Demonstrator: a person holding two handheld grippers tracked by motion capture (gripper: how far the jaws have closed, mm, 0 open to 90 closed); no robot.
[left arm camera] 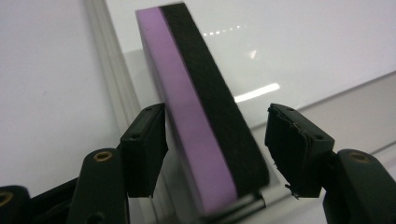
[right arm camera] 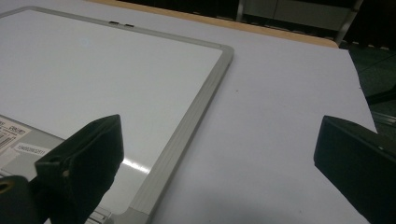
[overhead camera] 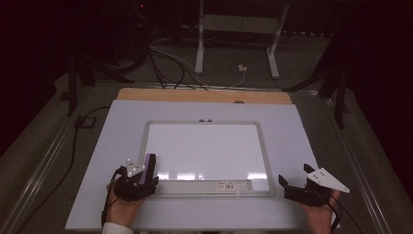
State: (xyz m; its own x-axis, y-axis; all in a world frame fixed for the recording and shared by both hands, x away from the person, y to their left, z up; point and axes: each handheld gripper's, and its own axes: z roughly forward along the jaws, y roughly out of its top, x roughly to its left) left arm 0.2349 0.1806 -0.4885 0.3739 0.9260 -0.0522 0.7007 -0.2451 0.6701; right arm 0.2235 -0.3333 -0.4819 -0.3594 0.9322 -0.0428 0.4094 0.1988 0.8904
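A whiteboard [overhead camera: 209, 151] with a grey frame lies flat on a pale sheet [overhead camera: 297, 131] that covers the table. At the board's near left corner an eraser [overhead camera: 150, 162], purple foam with a black felt face, stands on edge. My left gripper [overhead camera: 147, 170] is shut on the eraser [left arm camera: 205, 116], one pad on the purple side and one on the felt side [left arm camera: 217, 112]. My right gripper [overhead camera: 294, 174] rests by the board's near right corner. The right gripper [right arm camera: 223, 126] is open wide with nothing between its jaws, over the sheet [right arm camera: 280, 116] beside the board's frame [right arm camera: 187, 126].
A barcode label [overhead camera: 227, 185] is stuck on the board's near frame rail. The wooden table edge [overhead camera: 195, 95] shows beyond the sheet. Cables [overhead camera: 165, 68] and white stand legs [overhead camera: 199, 48] lie on the dark floor behind the table.
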